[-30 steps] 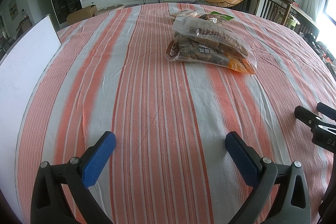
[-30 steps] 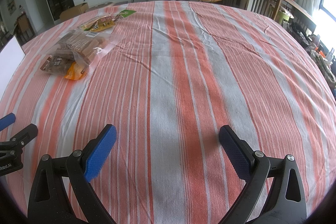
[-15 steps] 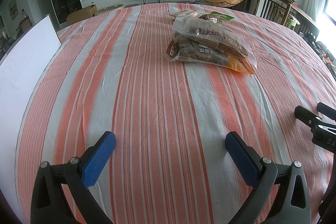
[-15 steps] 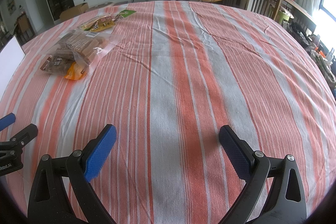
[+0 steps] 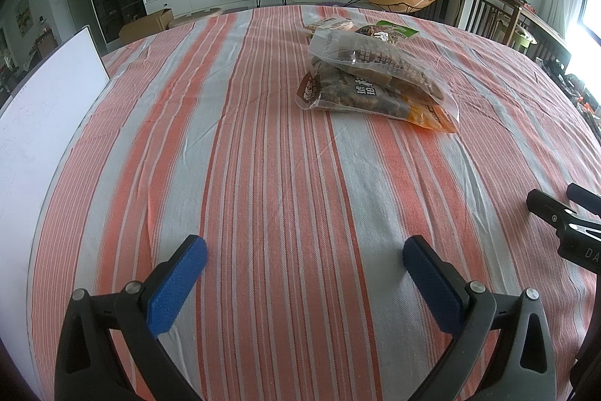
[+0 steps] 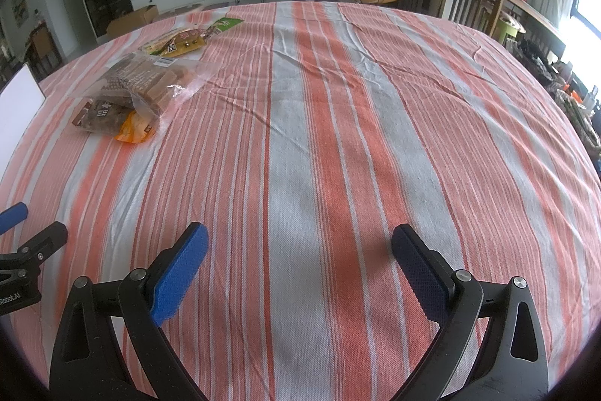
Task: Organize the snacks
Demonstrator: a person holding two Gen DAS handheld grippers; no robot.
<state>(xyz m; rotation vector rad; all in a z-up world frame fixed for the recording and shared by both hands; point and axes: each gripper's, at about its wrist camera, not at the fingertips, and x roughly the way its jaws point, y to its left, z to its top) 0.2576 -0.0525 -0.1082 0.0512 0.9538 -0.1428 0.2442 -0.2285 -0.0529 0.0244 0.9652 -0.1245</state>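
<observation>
Nothing moved, left gripper spread, snack bags ahead, striped cloth bare between

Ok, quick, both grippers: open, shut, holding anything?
Left gripper: open, holding nothing, above the striped tablecloth.
Right gripper: open, holding nothing.

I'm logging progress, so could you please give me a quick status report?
Left hand-held gripper open, empty. Right hand-held gripper open, empty. Clear plastic snack bags piled untouched on striped orange tablecloth. Path clear.
</observation>
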